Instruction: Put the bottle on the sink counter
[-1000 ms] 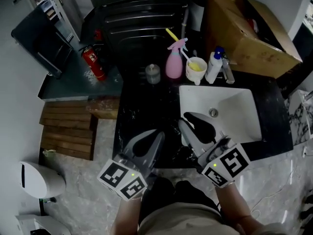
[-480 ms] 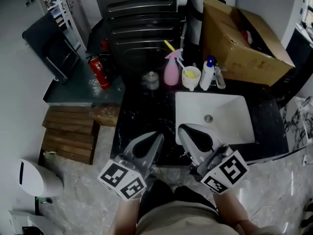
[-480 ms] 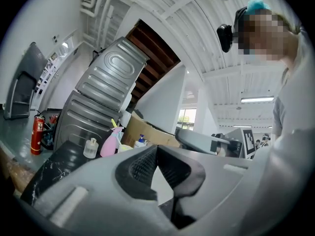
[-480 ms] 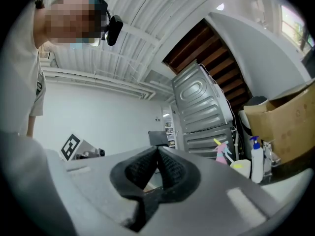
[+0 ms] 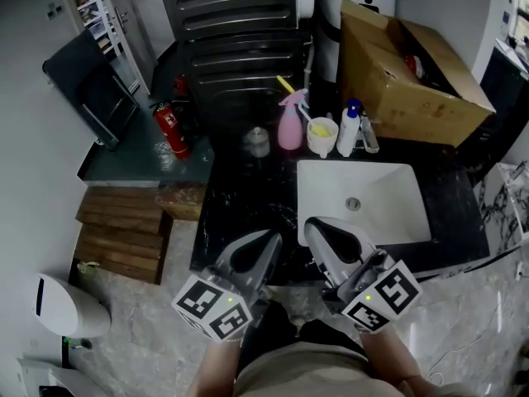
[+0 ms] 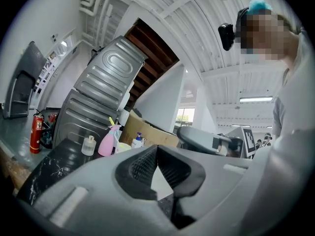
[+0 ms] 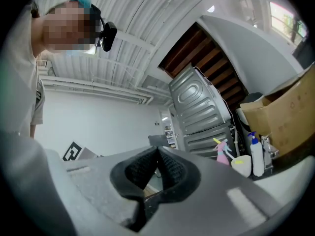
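Observation:
A pink spray bottle (image 5: 290,126), a white pump bottle with a blue top (image 5: 348,131) and a small clear bottle (image 5: 256,141) stand at the back of the black sink counter (image 5: 244,197). They also show far off as the pink spray bottle (image 6: 107,141) and the white pump bottle (image 7: 256,156). My left gripper (image 5: 273,236) hangs over the counter's front edge, shut and empty. Beside it, my right gripper (image 5: 310,224) is at the front left corner of the white sink (image 5: 409,213), also shut with nothing between its pads.
A white cup (image 5: 321,136) holding something yellow stands between the pink and white bottles. An open cardboard box (image 5: 405,64) fills the back right. Left of the counter are a red fire extinguisher (image 5: 169,129), a wooden pallet (image 5: 124,230) and a white bin (image 5: 62,304).
The right gripper has drawn back from over the sink bowl toward the counter's front edge. The left gripper has barely moved.

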